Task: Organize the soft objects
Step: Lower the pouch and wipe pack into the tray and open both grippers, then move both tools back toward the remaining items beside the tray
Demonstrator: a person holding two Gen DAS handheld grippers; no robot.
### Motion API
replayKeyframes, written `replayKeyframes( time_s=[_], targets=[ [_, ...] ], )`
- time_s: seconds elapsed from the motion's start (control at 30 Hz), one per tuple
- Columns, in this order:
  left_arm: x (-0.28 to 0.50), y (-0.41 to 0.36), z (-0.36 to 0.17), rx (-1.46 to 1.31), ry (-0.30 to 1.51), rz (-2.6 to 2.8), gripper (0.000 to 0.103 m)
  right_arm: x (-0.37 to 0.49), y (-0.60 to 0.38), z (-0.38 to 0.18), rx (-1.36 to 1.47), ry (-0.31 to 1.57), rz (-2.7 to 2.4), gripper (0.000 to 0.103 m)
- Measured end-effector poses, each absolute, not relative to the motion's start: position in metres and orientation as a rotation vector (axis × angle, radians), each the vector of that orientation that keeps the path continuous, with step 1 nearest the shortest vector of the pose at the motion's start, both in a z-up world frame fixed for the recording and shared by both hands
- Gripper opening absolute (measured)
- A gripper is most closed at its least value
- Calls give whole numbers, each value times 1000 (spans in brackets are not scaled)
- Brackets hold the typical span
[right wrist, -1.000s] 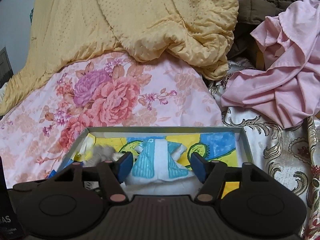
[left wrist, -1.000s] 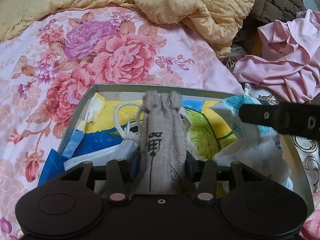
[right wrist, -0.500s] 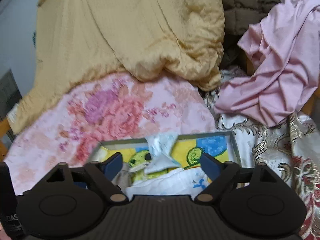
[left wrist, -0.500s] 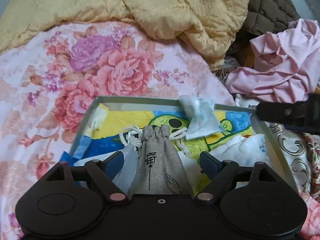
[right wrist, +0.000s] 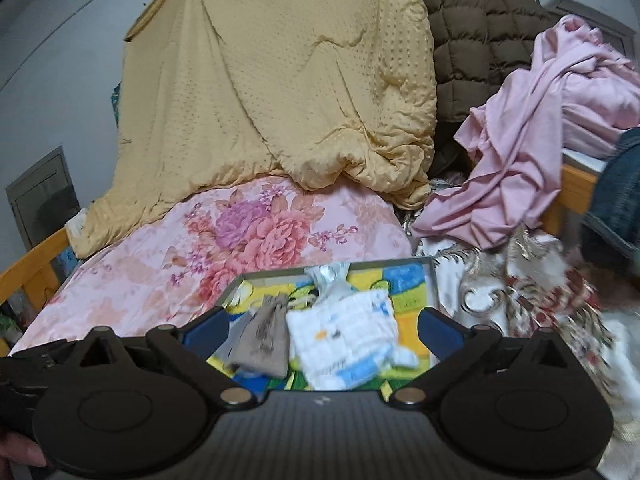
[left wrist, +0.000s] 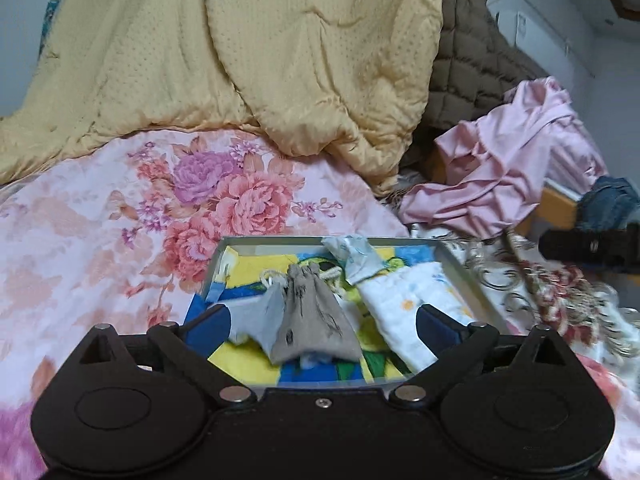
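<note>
Both tools are at the release end of a placing step. The left hand-held gripper (left wrist: pixel 322 322) has just been opening and now stands spread wide, with the grey drawstring pouch (left wrist: pixel 310 316) lying free in the tray (left wrist: pixel 276 241) between its fingers but touched by neither pad. The right hand-held gripper (right wrist: pixel 323 326) has likewise just been opening and is fully spread; the white quilted cloth (right wrist: pixel 346 328) lies loose in the same tray, just beside the pouch, with a small pale blue-and-white bundle (right wrist: pixel 330 280) against the far wall. The tray sits on the floral bedspread (left wrist: pixel 100 232), so the small soft things appear already gathered. What seems left is the larger clutter: the crumpled pink garment (right wrist: pixel 532 152) to the right and the yellow quilt (left wrist: pixel 260 60) heaped behind. The next move probably calls for lifting both tools clear of the tray without snagging the pouch's cord, then choosing a fresh piece to reach for.
</note>
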State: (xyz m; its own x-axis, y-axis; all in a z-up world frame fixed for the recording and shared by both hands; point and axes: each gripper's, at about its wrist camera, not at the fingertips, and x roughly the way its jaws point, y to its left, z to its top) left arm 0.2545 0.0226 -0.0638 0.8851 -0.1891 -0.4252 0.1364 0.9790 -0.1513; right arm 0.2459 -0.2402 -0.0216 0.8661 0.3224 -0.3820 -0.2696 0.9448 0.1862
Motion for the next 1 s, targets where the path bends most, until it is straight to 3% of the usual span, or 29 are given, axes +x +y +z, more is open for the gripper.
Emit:
replayKeyframes(
  time_s=[0.33,0.57,1.0],
  targets=[
    [137,8,-82,-114,429,-147,101,143,-263,-41,203,276,171,103],
    [95,-10,-100,-77,515,-181,101,115,-272,-89,176,242,108,103],
    [144,-80,-112,54,505,-300,102,123,-308,-92,310,259,72,103]
  ],
)
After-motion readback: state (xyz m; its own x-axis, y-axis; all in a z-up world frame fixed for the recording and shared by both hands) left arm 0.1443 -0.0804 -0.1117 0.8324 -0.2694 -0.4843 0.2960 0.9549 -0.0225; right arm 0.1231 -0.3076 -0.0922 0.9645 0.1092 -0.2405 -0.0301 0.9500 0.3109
